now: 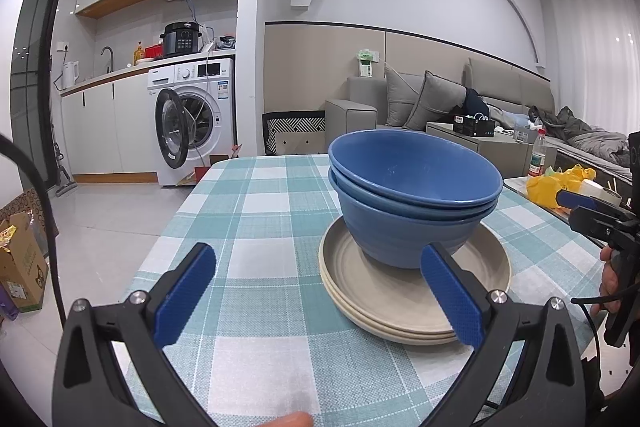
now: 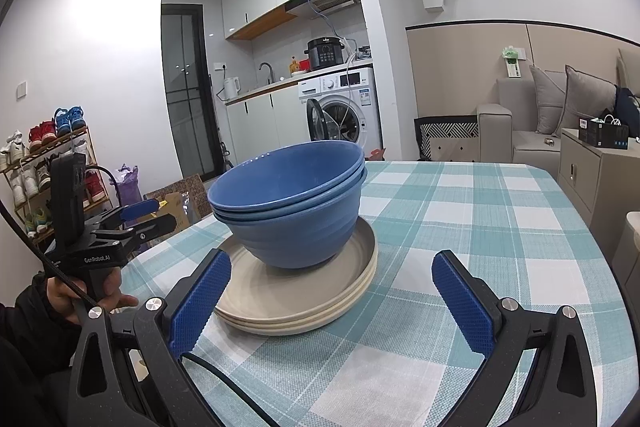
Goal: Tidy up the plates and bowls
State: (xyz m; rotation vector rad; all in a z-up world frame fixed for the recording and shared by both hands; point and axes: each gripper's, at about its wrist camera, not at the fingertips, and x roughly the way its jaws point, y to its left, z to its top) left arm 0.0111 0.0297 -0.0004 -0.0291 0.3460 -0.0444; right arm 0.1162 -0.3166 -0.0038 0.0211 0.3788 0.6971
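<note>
In the left wrist view, the left gripper (image 1: 316,295) fills the bottom of the frame with its blue pads spread wide and nothing between them; its right pad sits in front of the plates (image 1: 400,311), though whether it touches their rim I cannot tell. The plates, a beige stack of what looks like three, lie at centre right on the checked tablecloth (image 1: 260,195), and the bowls (image 1: 412,187), three blue ones nested together, stand on the top plate. At the far right edge the right gripper (image 1: 588,211) shows side-on, held by a hand (image 1: 610,275). In the right wrist view, the left gripper appears at lower left, gripped by a hand (image 2: 80,295), with a shoe rack (image 2: 44,163) behind it. The same stack sits at centre: bowls (image 2: 288,203) on plates (image 2: 304,303). Across the bottom, the right gripper (image 2: 332,301) is also spread and holds nothing, its left pad just beside the plates' near edge. By the look of it the sorting is essentially done: like is nested with like, in one tidy pile, and no loose dishes show on the cloth. What may remain is only moving the pile elsewhere, if that is wanted.
</note>
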